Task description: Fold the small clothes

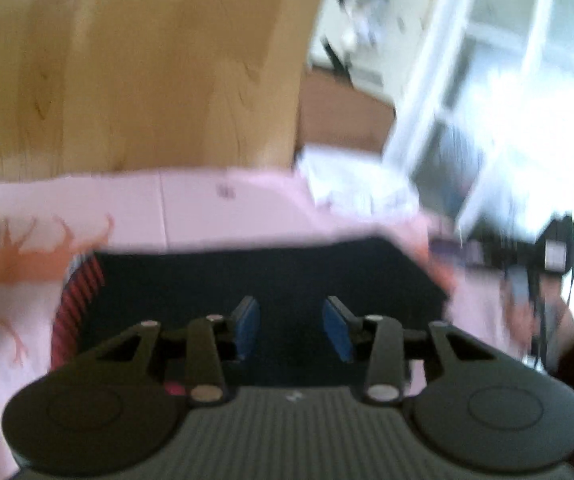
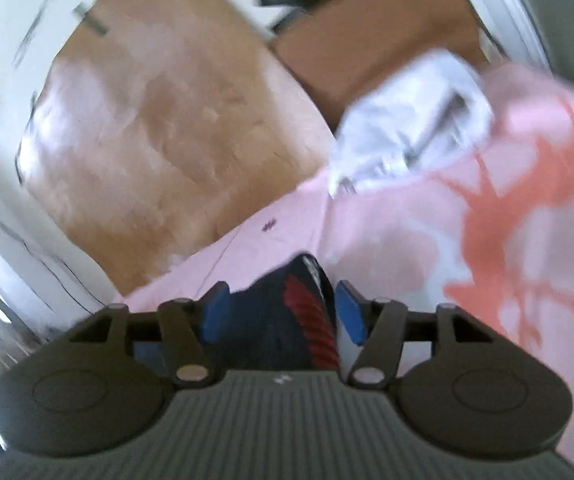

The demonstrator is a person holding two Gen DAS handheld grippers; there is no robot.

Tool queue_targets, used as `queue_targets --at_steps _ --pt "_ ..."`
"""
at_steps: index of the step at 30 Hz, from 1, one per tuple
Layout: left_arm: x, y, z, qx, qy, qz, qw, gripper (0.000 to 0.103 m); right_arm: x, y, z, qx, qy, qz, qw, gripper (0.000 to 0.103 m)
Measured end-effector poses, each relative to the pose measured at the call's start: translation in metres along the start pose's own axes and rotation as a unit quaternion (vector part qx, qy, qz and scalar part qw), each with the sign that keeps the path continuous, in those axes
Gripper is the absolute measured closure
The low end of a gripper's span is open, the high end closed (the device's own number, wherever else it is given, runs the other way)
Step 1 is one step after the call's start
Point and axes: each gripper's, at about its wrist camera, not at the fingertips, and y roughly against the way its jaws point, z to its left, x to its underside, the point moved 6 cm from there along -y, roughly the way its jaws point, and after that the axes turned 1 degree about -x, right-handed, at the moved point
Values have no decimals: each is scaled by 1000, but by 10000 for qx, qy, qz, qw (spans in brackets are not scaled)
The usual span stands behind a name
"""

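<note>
Pink cloth (image 1: 215, 208) with an orange print covers the near end of the wooden table (image 1: 147, 80); the dark navy garment (image 1: 271, 276) lies on it. Left gripper (image 1: 292, 328) hovers, jaws apart. Right gripper (image 2: 283, 312) straddles the garment's red-striped edge, seemingly unclamped through the blur.

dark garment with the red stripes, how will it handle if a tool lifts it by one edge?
The dark garment is probably floppy: it lies flat on the pink cloth, so it should drape. Likely light, being thin fabric. It may drag the pink cloth along.
</note>
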Motion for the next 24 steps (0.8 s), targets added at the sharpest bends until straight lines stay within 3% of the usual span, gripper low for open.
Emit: queue_targets --at_steps 3,6,9,10,11,12,14,15,20,24 --pt "-18 -21 5 224 412 -16 9989 67 16 -3 -13 -1 -531 291 9982 41" --pt "-21 -58 2 358 517 269 9977 72 25 -8 -10 96 -550 439 9975 41" --pt "-9 -98 2 545 725 717 9933 82 31 -11 -8 93 -555 599 9966 41" --pt "1 -107 5 452 758 857 9924 85 34 -17 -11 88 -597 679 9959 42" --pt "10 -120 8 281 784 1036 9911 96 38 -20 -9 -17 -660 694 9954 42" --pt "17 -125 13 203 793 905 9925 97 40 -26 -8 -131 -698 760 9946 45" --pt "18 -125 19 333 944 857 9913 97 46 -38 1 -260 -653 1011 9924 62" --pt "17 -125 21 340 1054 923 9896 97 47 -41 7 -333 -629 1128 9911 76" --pt "16 -123 14 137 732 900 9932 97 19 -45 61 -932 -383 1011 9898 80" --pt "5 -100 28 293 1090 647 9915 90 11 -67 137 -1365 473 1159 9827 80"
